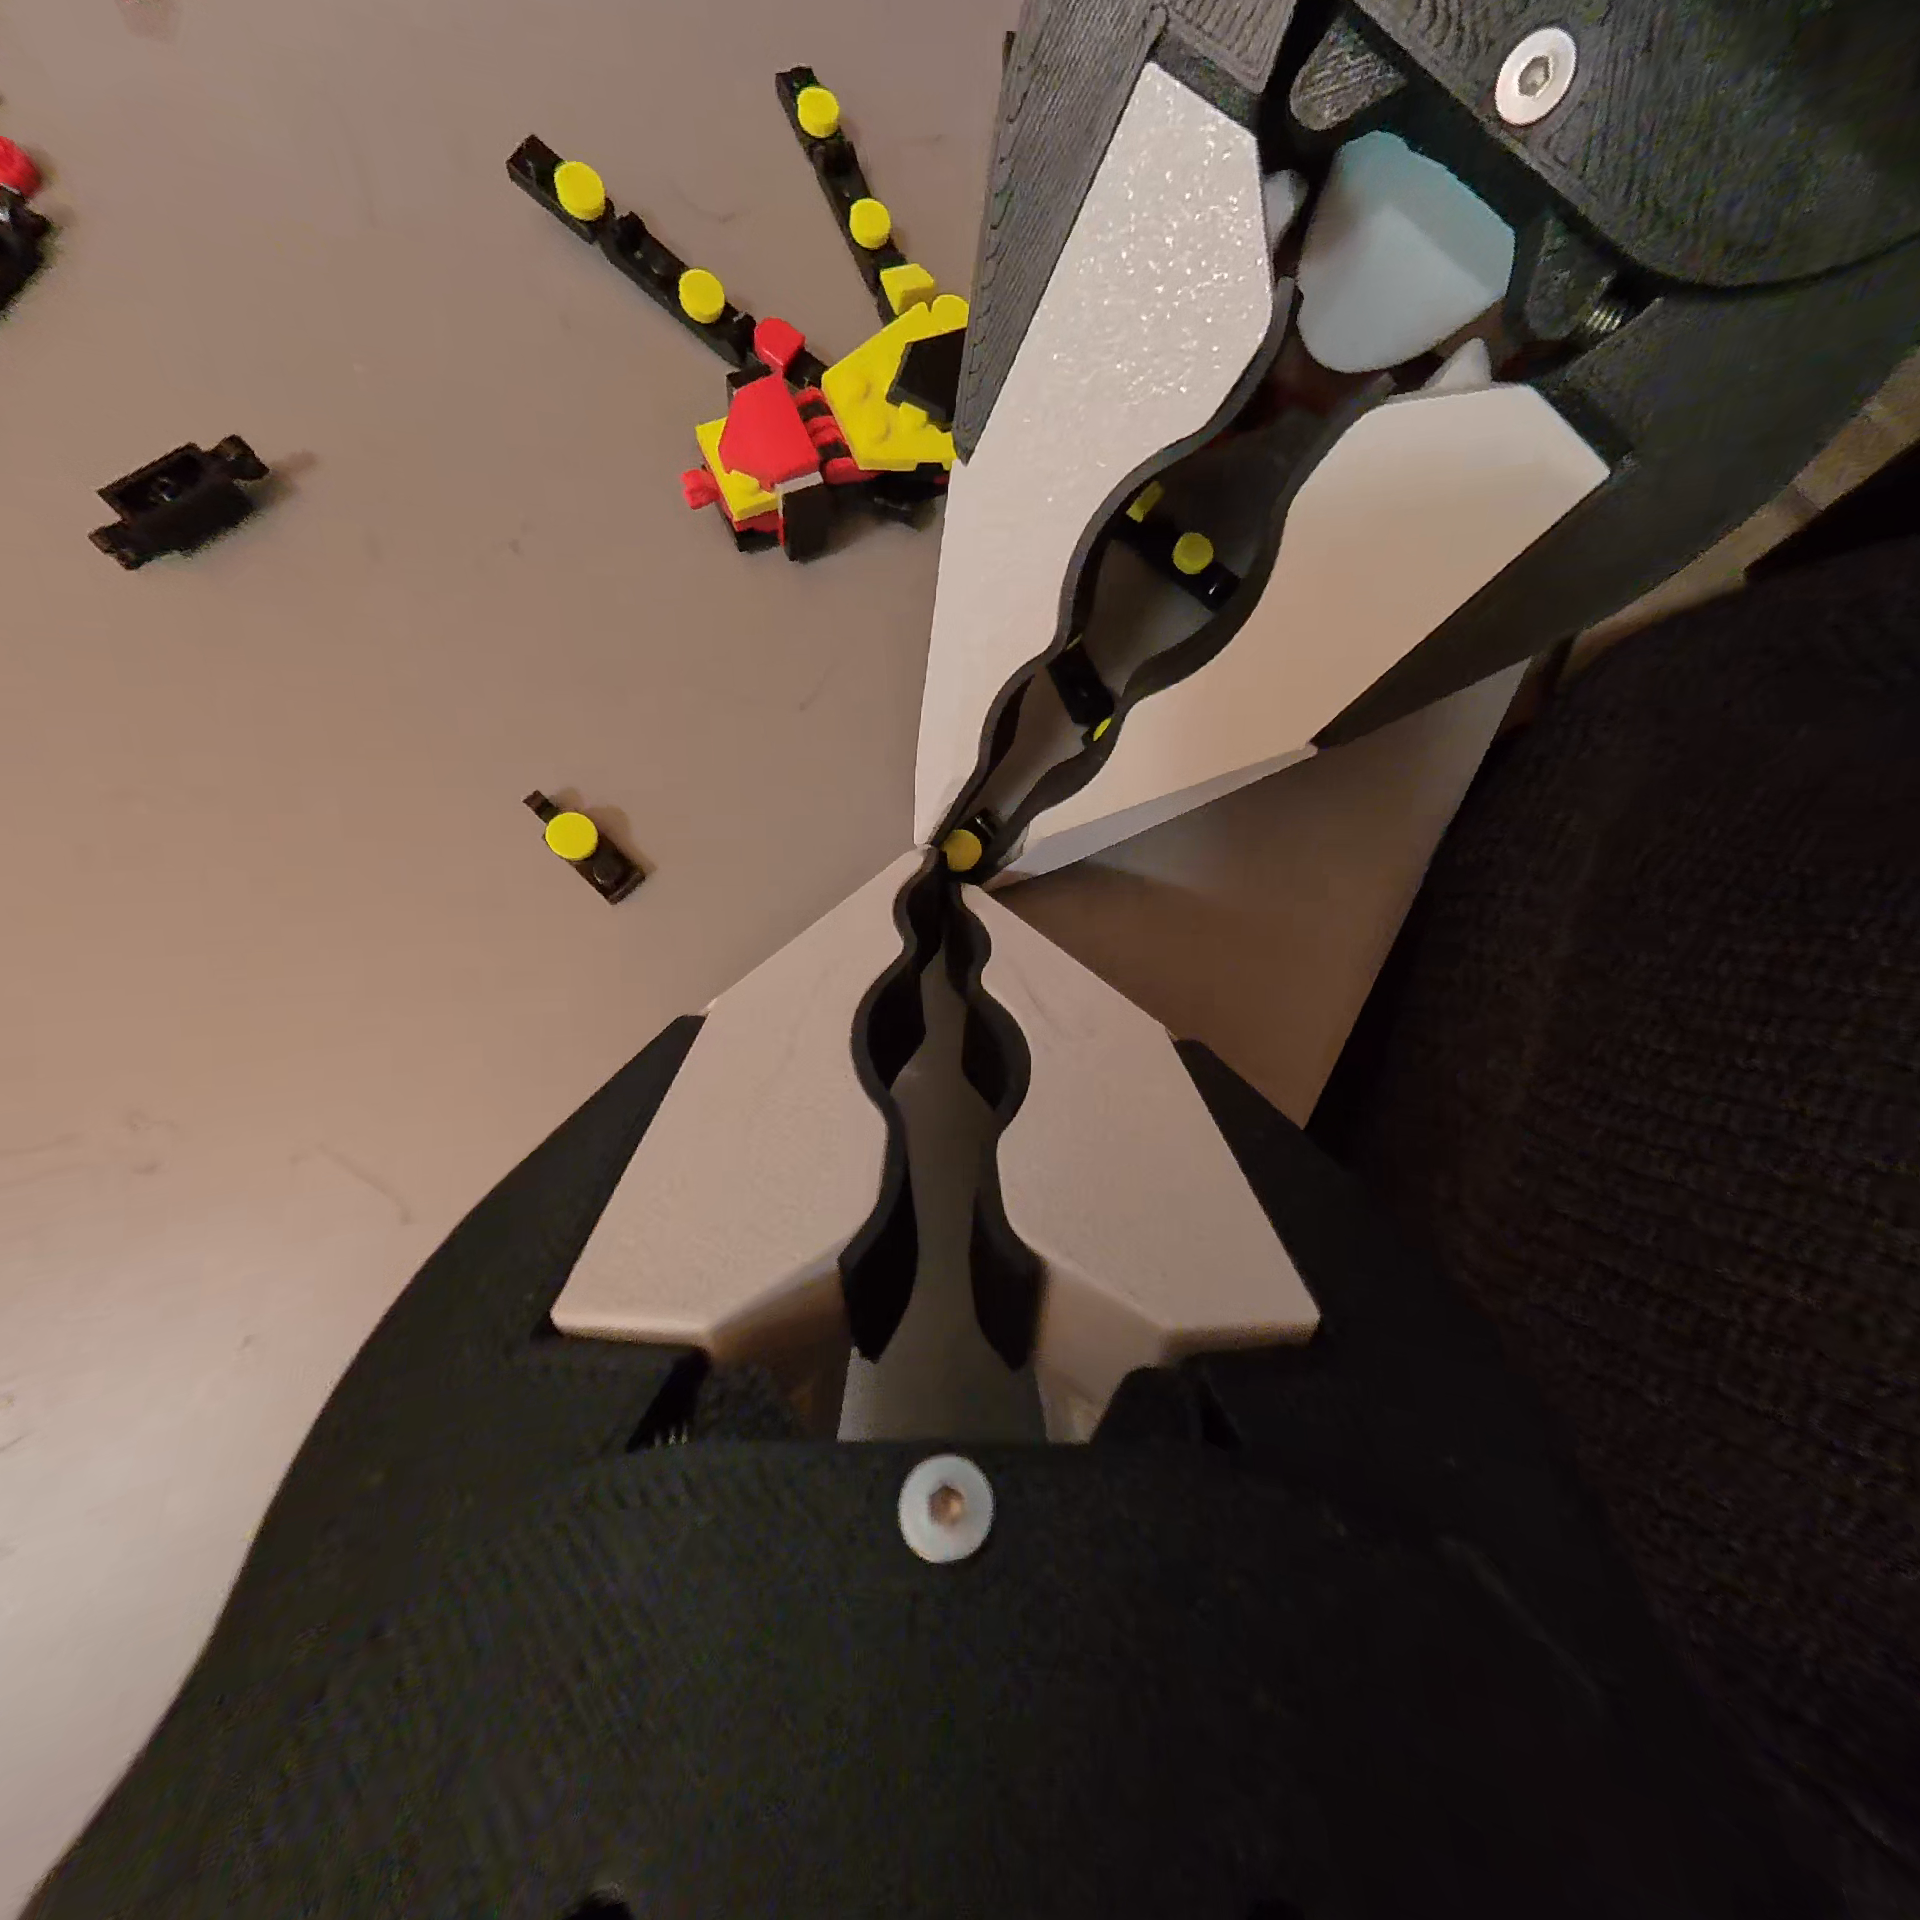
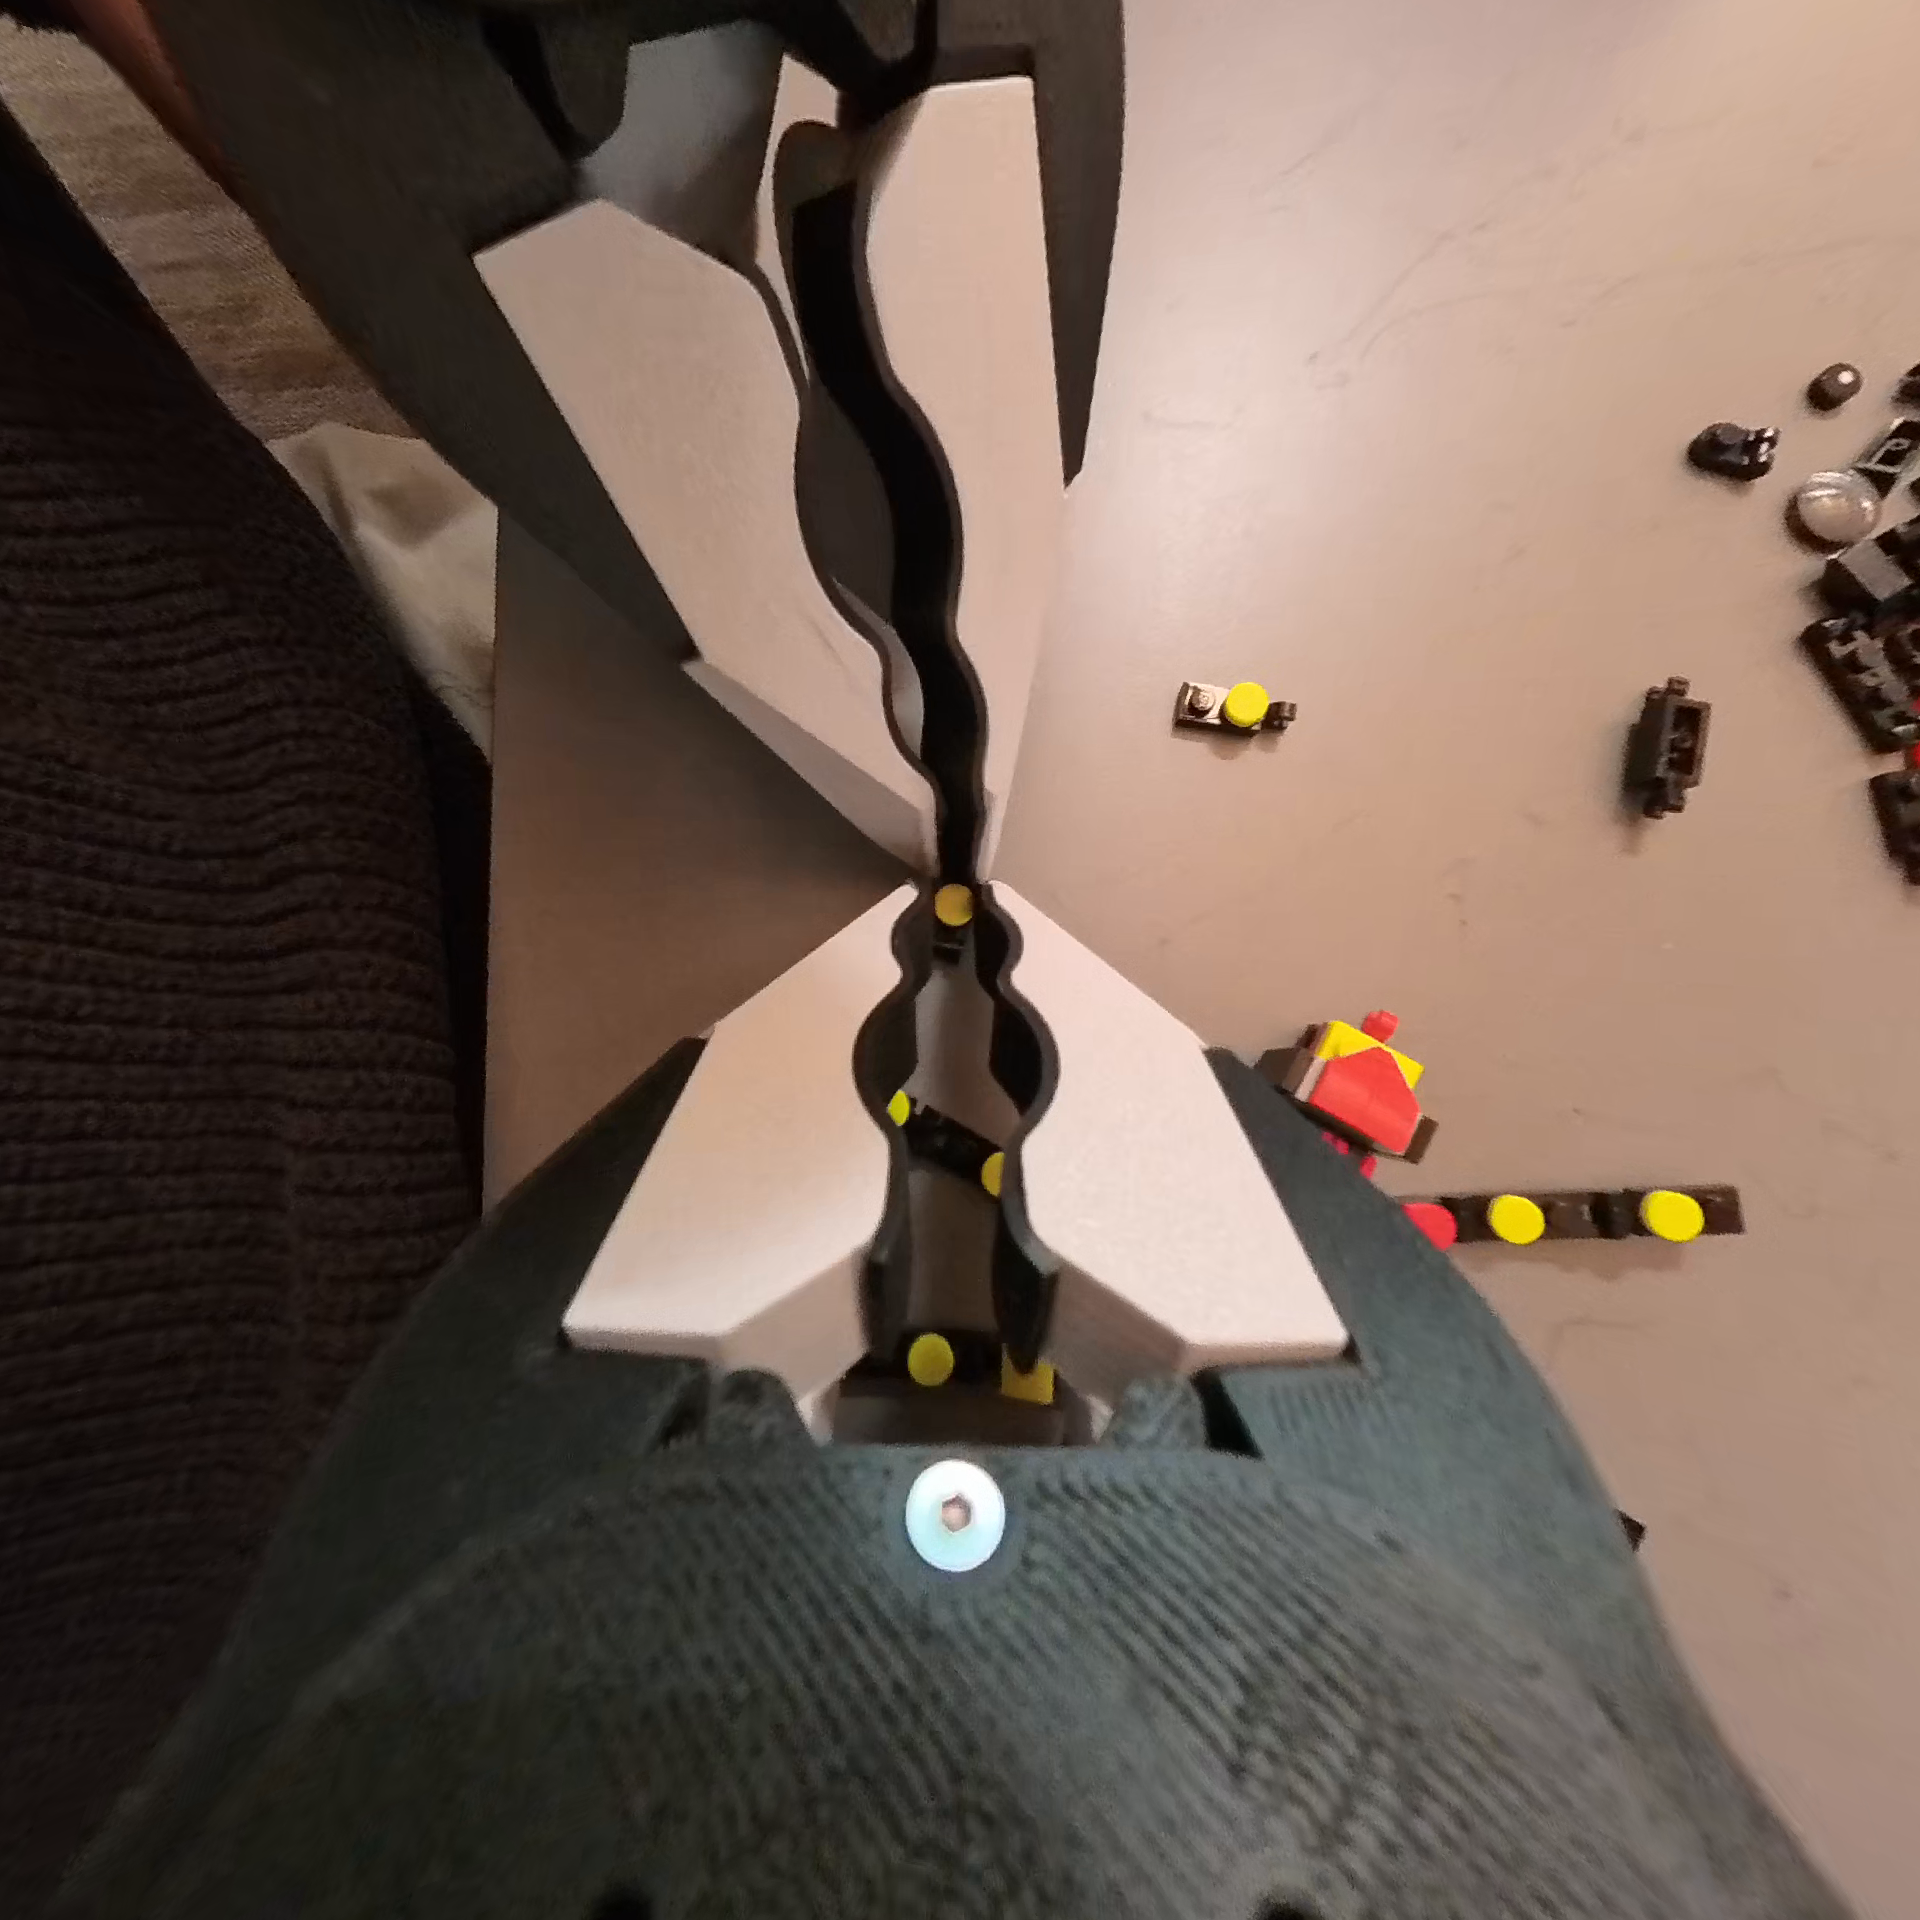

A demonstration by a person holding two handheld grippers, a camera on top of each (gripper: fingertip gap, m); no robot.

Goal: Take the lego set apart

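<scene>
**Two grippers meet tip to tip on one small piece**

At the centre of both views the left gripper [image 1: 951,899] and the right gripper [image 2: 954,920] come nose to nose, each pressed nearly together on a black strip with yellow studs [image 1: 961,849]. Holding opposite ends looks meant to let one side brace while the other pulls or twists a part free. Exactly which end each tip grips is hard to tell, since the pads hide the contact.

The rest of the lego set lies on the beige table [image 1: 312,987]. A red and yellow body [image 1: 800,436] with two studded black arms sits at upper centre of the left view. A short black plate with one yellow stud [image 1: 584,847] lies at centre left, and a black clip piece [image 1: 177,499] at far left.
</scene>
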